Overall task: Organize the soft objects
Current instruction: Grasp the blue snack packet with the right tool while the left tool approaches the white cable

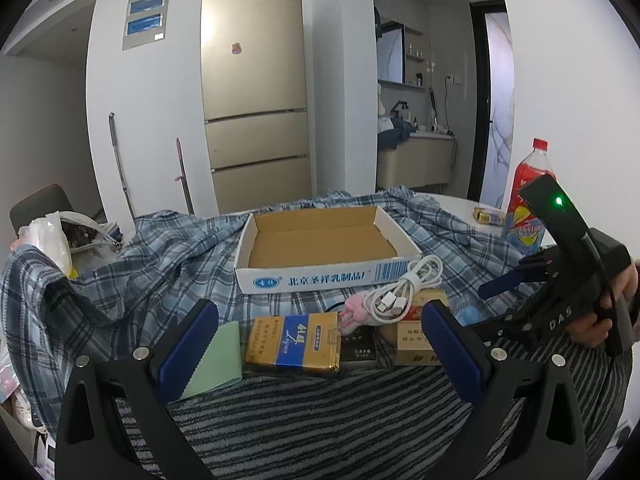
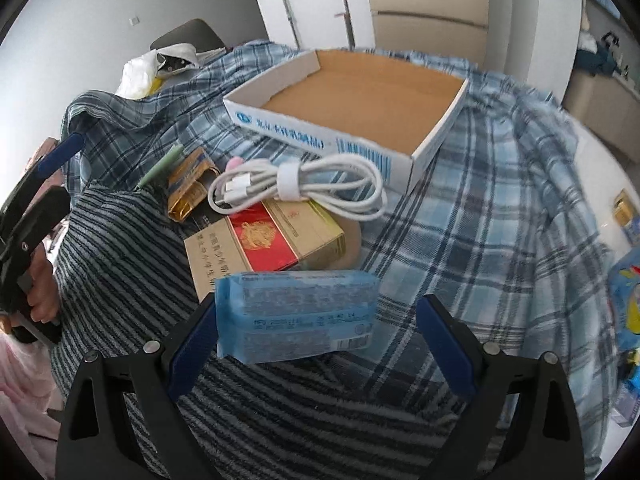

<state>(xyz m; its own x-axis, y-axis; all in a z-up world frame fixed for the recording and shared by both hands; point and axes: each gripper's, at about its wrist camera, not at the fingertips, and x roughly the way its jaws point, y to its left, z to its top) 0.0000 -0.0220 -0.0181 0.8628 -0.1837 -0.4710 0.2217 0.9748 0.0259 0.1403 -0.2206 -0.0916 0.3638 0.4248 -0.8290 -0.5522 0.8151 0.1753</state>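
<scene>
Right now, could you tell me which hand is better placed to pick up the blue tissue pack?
The right. Its tongs already straddle the blue tissue pack, open, one pad beside each end. The left tongs face the gold carton instead, farther from the pack.

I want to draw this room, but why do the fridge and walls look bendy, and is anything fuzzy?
Left wrist view: the fisheye lens bows the fridge and walls and darkens the corners; the cardboard box looks sharp. Right wrist view: same bending, the box leans, and the right edge is smeared, so the yellow pack there is fuzzy.
</scene>
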